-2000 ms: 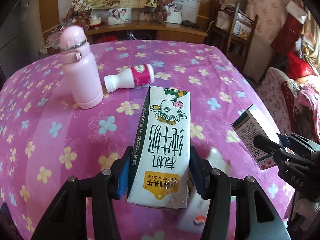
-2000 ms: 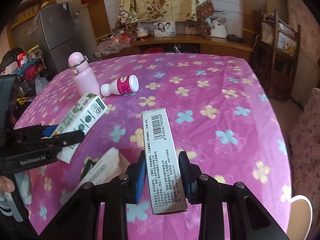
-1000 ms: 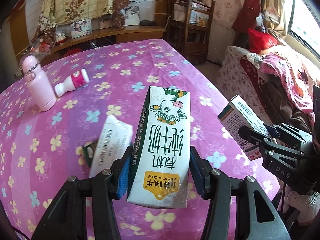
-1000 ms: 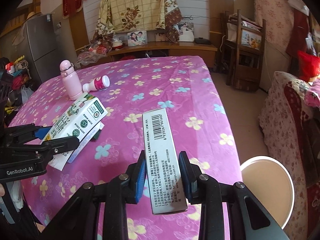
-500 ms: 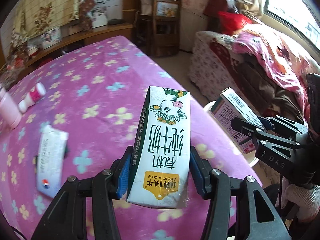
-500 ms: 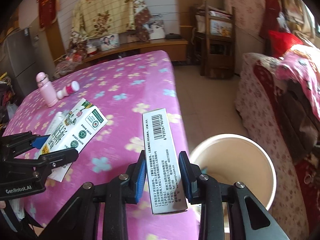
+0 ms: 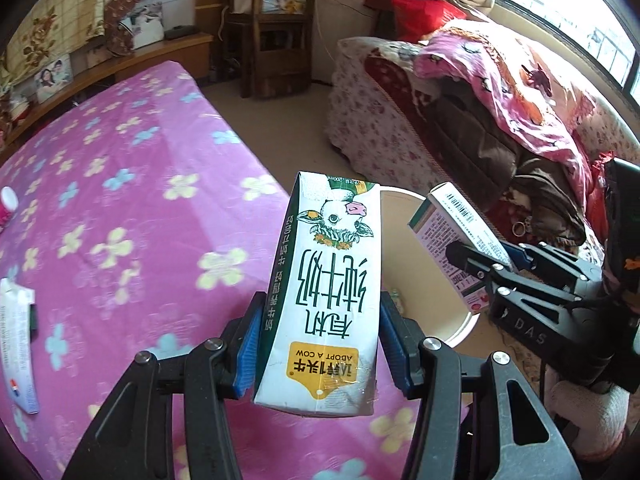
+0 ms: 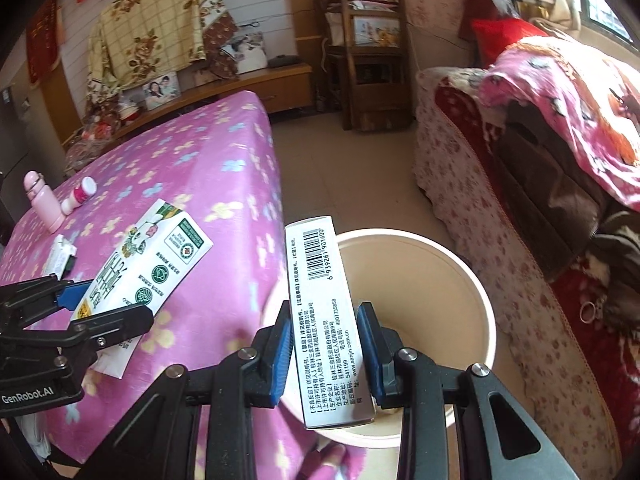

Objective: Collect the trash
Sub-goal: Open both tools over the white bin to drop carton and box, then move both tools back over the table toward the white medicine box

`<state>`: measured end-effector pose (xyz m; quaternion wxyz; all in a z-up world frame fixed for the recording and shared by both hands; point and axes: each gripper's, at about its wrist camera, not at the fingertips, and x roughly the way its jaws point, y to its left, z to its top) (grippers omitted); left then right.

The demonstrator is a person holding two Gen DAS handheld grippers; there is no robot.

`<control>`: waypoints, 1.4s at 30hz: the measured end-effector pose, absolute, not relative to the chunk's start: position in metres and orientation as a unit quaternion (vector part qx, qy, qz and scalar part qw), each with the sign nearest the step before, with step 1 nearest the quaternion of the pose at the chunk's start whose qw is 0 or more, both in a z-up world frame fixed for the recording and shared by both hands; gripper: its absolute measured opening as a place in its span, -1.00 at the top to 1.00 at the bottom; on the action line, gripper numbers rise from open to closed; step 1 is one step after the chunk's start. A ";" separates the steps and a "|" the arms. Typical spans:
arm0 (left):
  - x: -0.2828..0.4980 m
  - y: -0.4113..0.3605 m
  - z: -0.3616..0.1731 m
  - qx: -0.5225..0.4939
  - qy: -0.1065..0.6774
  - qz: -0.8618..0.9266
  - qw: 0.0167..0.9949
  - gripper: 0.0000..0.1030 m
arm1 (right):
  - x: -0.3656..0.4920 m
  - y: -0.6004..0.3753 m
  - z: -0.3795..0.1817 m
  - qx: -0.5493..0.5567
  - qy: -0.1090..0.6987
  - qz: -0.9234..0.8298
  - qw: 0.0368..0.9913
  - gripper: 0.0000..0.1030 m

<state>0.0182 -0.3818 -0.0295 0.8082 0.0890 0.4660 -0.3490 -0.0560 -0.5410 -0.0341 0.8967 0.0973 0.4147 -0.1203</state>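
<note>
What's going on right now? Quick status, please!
Left tool shut on milk carton. Right tool shut on box, over bin. Nothing in the way.

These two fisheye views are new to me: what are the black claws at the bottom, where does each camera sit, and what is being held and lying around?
No robot here: a person holds a two-finger gripper in each hand, with a camera on each looking forward along the fingers. In the left wrist view, the left gripper is shut on a milk carton. In the right wrist view, the right gripper is shut on a small barcoded box, above a round cream bin standing on the floor beside the table with its pink flowered cloth. Each camera also catches the other gripper from the side. On the table there are a pink flask, a small bottle lying down and a flat white packet.
</note>
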 end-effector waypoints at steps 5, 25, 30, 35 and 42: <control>0.017 -0.401 -0.037 0.087 0.475 -0.357 0.800 -0.07 | -0.058 -0.558 -0.045 0.111 0.422 -0.133 0.890 0.35; 0.017 -0.424 -0.047 0.073 0.485 -0.382 0.784 -0.29 | -0.064 -0.601 -0.073 0.186 0.433 -0.174 0.865 -0.38; 0.018 -0.417 -0.046 0.070 0.484 -0.377 0.787 -0.29 | -0.063 -0.596 -0.073 0.185 0.436 -0.165 0.865 -0.38; 0.017 -0.411 -0.044 0.071 0.480 -0.373 0.791 -0.29 | -0.061 -0.587 -0.071 0.175 0.436 -0.158 0.868 -0.38; 0.017 -0.397 -0.038 0.073 0.468 -0.363 0.802 -0.29 | -0.057 -0.572 -0.061 0.162 0.431 -0.150 0.875 -0.38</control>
